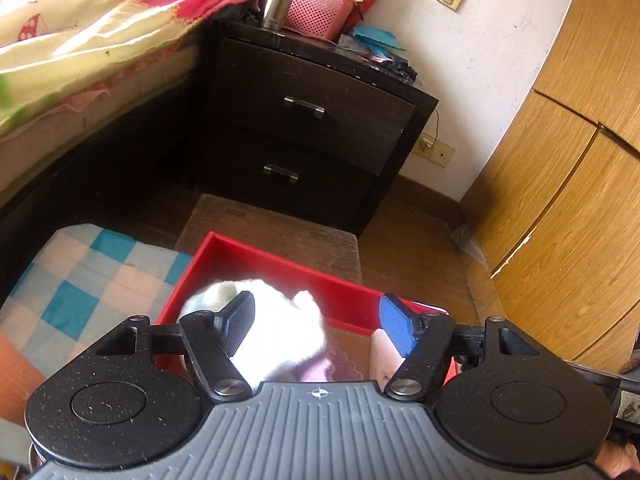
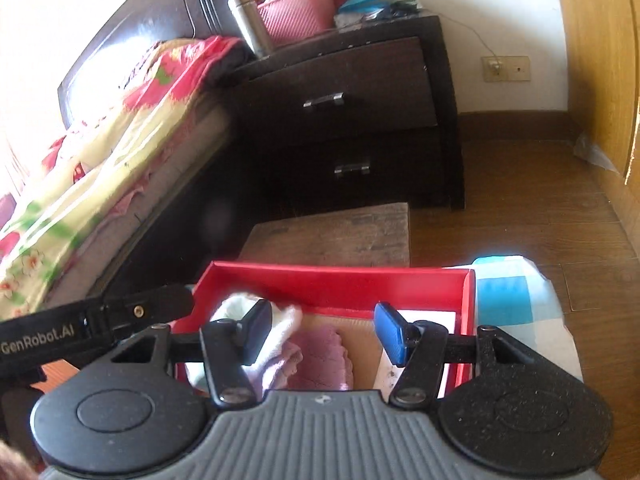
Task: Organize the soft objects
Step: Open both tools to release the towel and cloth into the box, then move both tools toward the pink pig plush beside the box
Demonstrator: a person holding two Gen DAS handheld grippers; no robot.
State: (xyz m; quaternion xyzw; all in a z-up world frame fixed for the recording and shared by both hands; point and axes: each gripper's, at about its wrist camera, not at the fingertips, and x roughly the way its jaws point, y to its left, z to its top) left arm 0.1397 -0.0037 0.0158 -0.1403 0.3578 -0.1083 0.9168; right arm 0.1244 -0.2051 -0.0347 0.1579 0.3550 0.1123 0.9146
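Socks and small soft things lie bunched in the red box (image 2: 332,280), which sits on a low wooden stool (image 2: 340,232) in front of the dark nightstand (image 2: 344,112), with the bed (image 2: 100,152) off to the left. Both grippers hover over the near side of that box, pointing the same way, toward the nightstand. The left gripper (image 1: 320,330) has its fingers spread wide and empty, and the white sock (image 1: 276,320) lies right between and just beyond them, overexposed in the sun, bunched toward the box's left end. The right gripper (image 2: 324,332) is spread just as wide, holding nothing; from its view the white sock (image 2: 256,312) sits by its left finger, while the pink cloth (image 2: 320,356) lies low between the fingers, its scalloped edge toward the right. Bare cardboard floor shows to the right of the pink piece, and a pale item (image 1: 380,354) rests near the right wall. I'd judge the white sock is the left gripper's to take, being centred in its opening, and the pink cloth is the nearer job for the right. The white bundle seems to run roughly across the left gripper's gap, so a straight drop and squeeze should catch it. A checked blue blanket (image 2: 516,296) lies beside the box
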